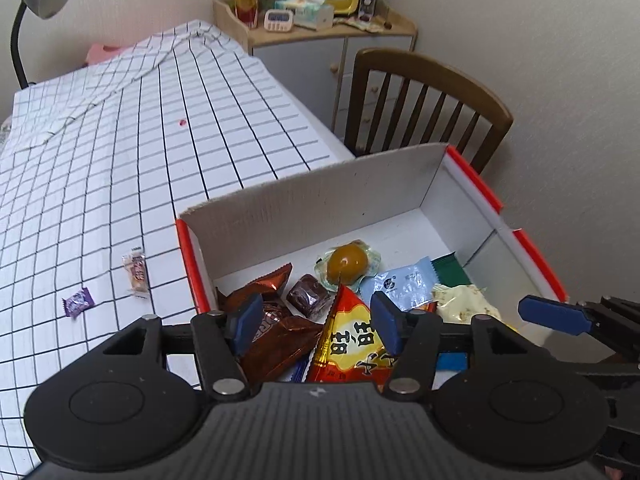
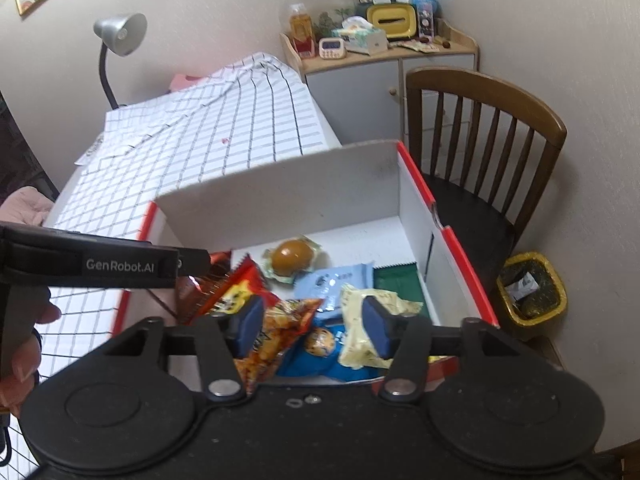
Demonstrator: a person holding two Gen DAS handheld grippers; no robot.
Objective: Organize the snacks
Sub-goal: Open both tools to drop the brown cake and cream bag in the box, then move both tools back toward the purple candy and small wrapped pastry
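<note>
A box stands on the table at its right edge. Snack packets lie inside the box. Two candies lie on the table left of the box. A chair stands behind the box, a cabinet behind the chair.

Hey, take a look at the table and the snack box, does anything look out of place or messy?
Yes. Two wrapped candies, a purple one and a pale one, lie loose on the checked tablecloth left of the box, while the other snacks sit inside it. The cloth is also rumpled at its far end.
</note>
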